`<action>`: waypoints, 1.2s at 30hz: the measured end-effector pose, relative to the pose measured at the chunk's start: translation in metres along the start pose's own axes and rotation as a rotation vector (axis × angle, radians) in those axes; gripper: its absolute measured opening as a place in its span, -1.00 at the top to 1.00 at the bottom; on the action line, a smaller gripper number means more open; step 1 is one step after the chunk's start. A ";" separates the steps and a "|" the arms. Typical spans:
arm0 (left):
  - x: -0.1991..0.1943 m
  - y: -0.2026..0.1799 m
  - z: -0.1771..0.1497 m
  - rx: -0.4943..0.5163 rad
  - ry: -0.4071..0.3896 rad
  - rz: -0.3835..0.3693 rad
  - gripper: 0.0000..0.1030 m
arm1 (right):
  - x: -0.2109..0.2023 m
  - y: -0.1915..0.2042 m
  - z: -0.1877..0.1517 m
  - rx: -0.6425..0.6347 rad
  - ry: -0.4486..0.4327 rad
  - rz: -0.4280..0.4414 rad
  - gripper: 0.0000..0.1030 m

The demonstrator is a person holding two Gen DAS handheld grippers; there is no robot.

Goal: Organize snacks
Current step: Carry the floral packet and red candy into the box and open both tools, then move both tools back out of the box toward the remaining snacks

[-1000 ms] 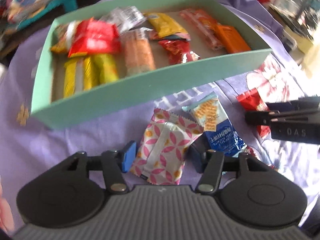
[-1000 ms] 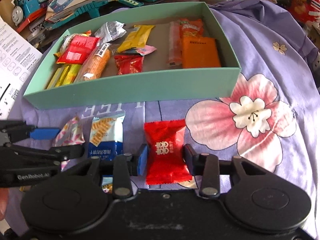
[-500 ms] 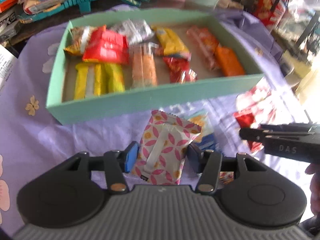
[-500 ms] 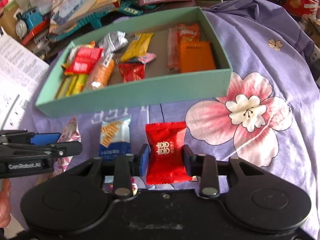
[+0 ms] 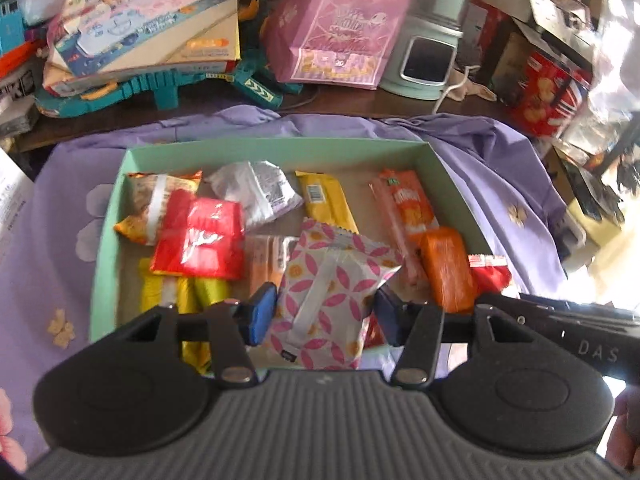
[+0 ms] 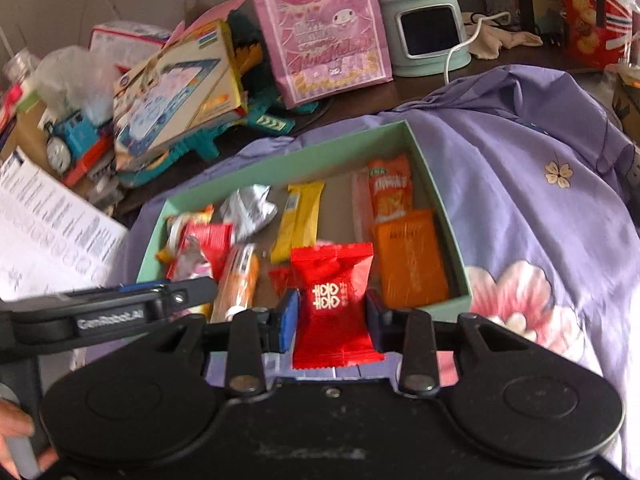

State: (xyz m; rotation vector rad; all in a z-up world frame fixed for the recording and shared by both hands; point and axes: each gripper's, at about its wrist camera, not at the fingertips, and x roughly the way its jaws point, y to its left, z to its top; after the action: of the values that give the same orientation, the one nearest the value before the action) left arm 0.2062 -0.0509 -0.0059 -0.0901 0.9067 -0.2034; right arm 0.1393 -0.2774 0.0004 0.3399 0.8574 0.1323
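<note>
My left gripper [image 5: 325,314] is shut on a white snack packet with a pink petal pattern [image 5: 332,296] and holds it above the near part of the mint-green box [image 5: 276,148]. My right gripper [image 6: 331,317] is shut on a red candy packet with gold characters [image 6: 334,300], held over the box's near edge [image 6: 460,304]. The box holds several snacks: a red packet [image 5: 200,244], yellow bars [image 5: 326,204] and orange packets [image 5: 446,268]. The right gripper's side shows at the right of the left wrist view [image 5: 568,336]; the left gripper's side shows at the left of the right wrist view [image 6: 112,316].
The box sits on a purple flowered cloth [image 6: 540,200]. Behind it stand a pink gift bag [image 5: 340,24], a mint-green appliance with a cord [image 5: 432,52], toy boxes and a teal toy [image 5: 160,40], and a red biscuit tin [image 5: 548,92]. Printed paper [image 6: 44,224] lies at the left.
Both grippers have lifted their packets off the cloth and moved forward over the box. The blue cracker packet left on the cloth has dropped out of view.
</note>
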 end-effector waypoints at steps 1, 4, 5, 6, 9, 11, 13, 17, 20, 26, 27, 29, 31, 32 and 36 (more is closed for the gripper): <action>0.006 0.000 0.003 -0.007 0.003 0.001 -0.01 | 0.005 -0.002 0.004 0.009 0.003 -0.001 0.33; 0.023 -0.002 0.010 -0.007 0.015 0.011 -0.01 | 0.021 -0.006 0.013 0.026 0.018 0.000 0.33; 0.027 -0.003 0.012 -0.005 0.019 0.013 -0.02 | 0.025 -0.007 0.014 0.031 0.024 0.001 0.33; 0.032 -0.003 0.013 -0.005 0.022 0.015 -0.02 | 0.030 -0.008 0.016 0.035 0.029 0.002 0.32; 0.044 -0.004 0.016 -0.008 0.040 0.027 -0.04 | 0.042 -0.007 0.019 0.044 0.038 0.009 0.27; 0.047 -0.004 0.014 -0.004 0.046 0.041 -0.43 | 0.045 -0.008 0.022 0.062 0.040 0.018 0.12; 0.048 -0.005 0.013 0.002 0.034 0.065 -0.69 | 0.044 -0.009 0.025 0.084 0.019 0.011 -0.36; 0.049 -0.006 0.013 0.011 0.033 0.080 -0.89 | 0.042 -0.009 0.025 0.085 -0.007 -0.007 -0.60; 0.049 -0.007 0.011 0.017 0.037 0.087 -0.93 | 0.041 -0.007 0.023 0.085 -0.014 -0.013 -0.74; 0.039 -0.011 0.006 0.027 0.033 0.091 -0.97 | 0.028 -0.005 0.015 0.061 -0.028 -0.025 -0.90; 0.036 -0.011 0.005 0.029 0.031 0.091 -0.97 | 0.025 -0.004 0.014 0.057 -0.030 -0.025 -0.90; 0.030 -0.012 0.002 0.030 0.028 0.091 -0.99 | 0.020 -0.003 0.013 0.050 -0.031 -0.023 -0.91; 0.023 -0.011 -0.002 0.027 0.023 0.090 -0.99 | 0.015 0.000 0.011 0.041 -0.035 -0.023 -0.93; 0.019 -0.011 -0.004 0.027 0.020 0.089 -0.99 | 0.011 0.000 0.010 0.037 -0.037 -0.023 -0.94; 0.001 -0.009 -0.016 0.020 0.012 0.090 -1.00 | -0.003 0.004 0.001 0.020 -0.043 -0.018 -1.00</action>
State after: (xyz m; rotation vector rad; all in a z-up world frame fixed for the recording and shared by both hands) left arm 0.1932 -0.0598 -0.0147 -0.0295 0.9187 -0.1292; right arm 0.1378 -0.2748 0.0046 0.3524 0.8196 0.0996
